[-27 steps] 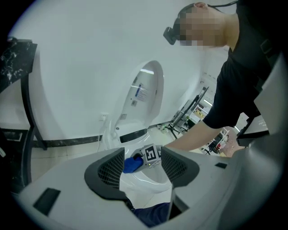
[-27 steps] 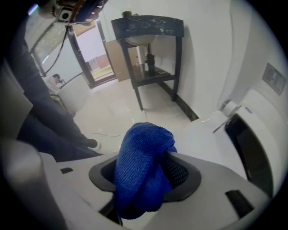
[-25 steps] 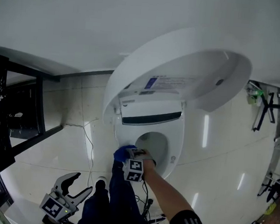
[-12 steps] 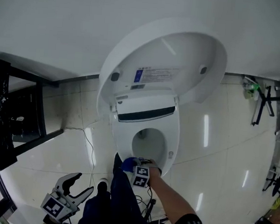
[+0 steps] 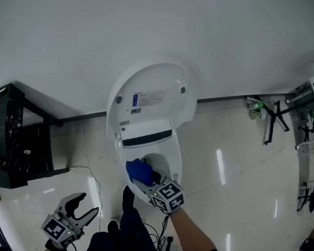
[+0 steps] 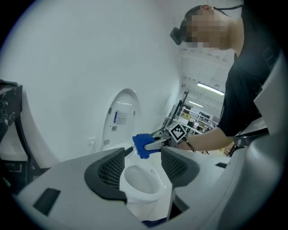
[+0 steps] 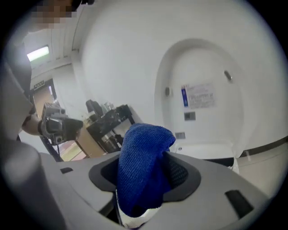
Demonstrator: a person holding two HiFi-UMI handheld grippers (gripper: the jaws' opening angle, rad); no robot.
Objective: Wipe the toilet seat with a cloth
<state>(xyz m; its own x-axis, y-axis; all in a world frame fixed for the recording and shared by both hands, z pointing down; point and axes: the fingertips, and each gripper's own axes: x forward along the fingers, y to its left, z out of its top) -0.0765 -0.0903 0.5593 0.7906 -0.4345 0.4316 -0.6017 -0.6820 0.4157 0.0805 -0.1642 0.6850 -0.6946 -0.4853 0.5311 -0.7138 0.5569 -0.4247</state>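
Cloth, blue, is clamped in the right gripper at the near rim of the toilet seat; contact cannot be told; the lid is raised; the left gripper is held low, well apart, jaws wide and empty

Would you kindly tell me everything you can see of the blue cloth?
The blue cloth is a deep-blue fabric that looks knitted, bunched into a thick fold. It is clamped between the jaws of the right hand-held gripper, with its rounded end sticking out past them. In the head view it lies over the left side of the toilet seat, beside the bowl opening. Whether it presses on the seat cannot be told.
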